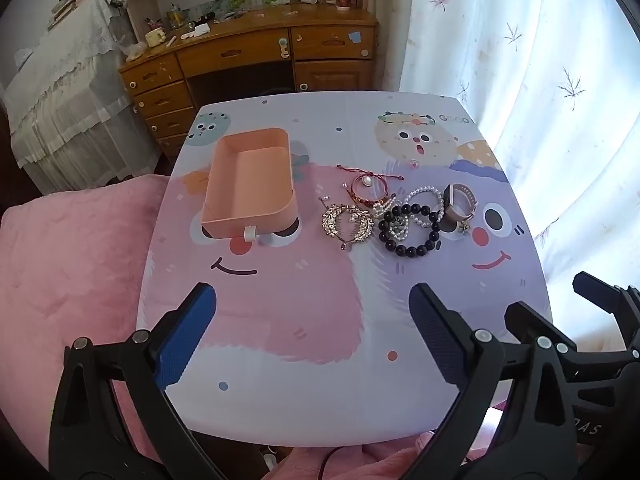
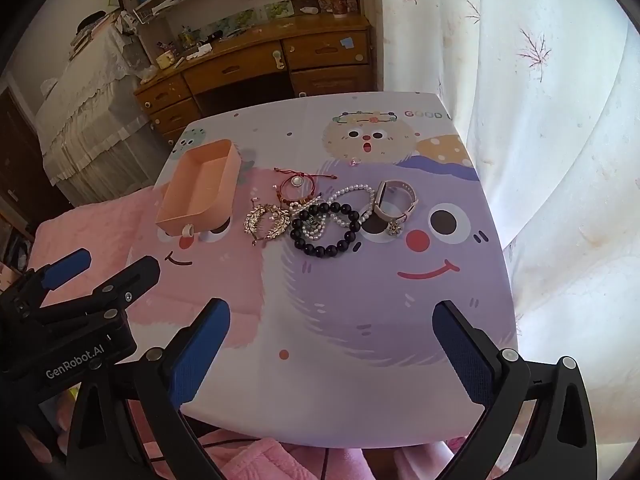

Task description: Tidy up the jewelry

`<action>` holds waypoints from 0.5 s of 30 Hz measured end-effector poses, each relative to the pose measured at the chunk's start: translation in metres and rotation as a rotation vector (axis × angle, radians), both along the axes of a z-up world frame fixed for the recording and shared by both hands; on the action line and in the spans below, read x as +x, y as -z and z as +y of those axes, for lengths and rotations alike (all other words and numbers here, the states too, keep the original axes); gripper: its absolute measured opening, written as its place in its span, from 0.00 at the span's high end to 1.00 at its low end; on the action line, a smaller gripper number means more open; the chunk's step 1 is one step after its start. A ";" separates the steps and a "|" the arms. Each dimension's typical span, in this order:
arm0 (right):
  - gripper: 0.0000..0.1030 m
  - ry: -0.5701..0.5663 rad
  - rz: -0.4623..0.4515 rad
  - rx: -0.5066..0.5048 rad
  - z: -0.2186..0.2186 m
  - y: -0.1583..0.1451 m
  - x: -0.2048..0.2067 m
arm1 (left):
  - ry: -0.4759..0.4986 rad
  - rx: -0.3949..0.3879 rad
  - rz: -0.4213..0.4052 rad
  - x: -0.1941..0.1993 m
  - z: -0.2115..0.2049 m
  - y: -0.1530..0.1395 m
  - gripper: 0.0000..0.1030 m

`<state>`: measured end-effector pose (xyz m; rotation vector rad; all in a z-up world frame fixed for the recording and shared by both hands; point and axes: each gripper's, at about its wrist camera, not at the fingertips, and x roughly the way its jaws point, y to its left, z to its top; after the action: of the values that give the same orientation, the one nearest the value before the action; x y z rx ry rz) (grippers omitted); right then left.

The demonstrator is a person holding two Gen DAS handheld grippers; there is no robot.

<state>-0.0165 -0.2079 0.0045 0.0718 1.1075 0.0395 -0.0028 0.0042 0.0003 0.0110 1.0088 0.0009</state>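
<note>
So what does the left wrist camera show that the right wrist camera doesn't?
Only the left wrist view shows the right gripper at its lower right edge, and its own fingers spread open. Only the right wrist view shows the left gripper at its lower left, marked GenRobot.AI. Both show the empty peach box, the black bead bracelet, the gold leaf brooch, the watch and the cartoon tabletop.

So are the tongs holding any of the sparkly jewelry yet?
No, nothing is held. The left tongs and right tongs are both open above the cartoon-print table.
</note>
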 end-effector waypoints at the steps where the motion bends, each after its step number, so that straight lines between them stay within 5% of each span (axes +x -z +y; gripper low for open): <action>1: 0.00 0.000 0.002 -0.014 0.004 0.001 0.009 | 0.000 0.002 -0.002 0.001 0.001 0.001 0.07; 15: 0.00 0.007 -0.013 -0.043 0.000 -0.004 0.009 | 0.006 0.023 -0.001 0.006 -0.002 -0.003 0.06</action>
<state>-0.0079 -0.2081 0.0086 0.0365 1.0945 0.0096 0.0029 0.0022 0.0032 0.0346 1.0076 0.0072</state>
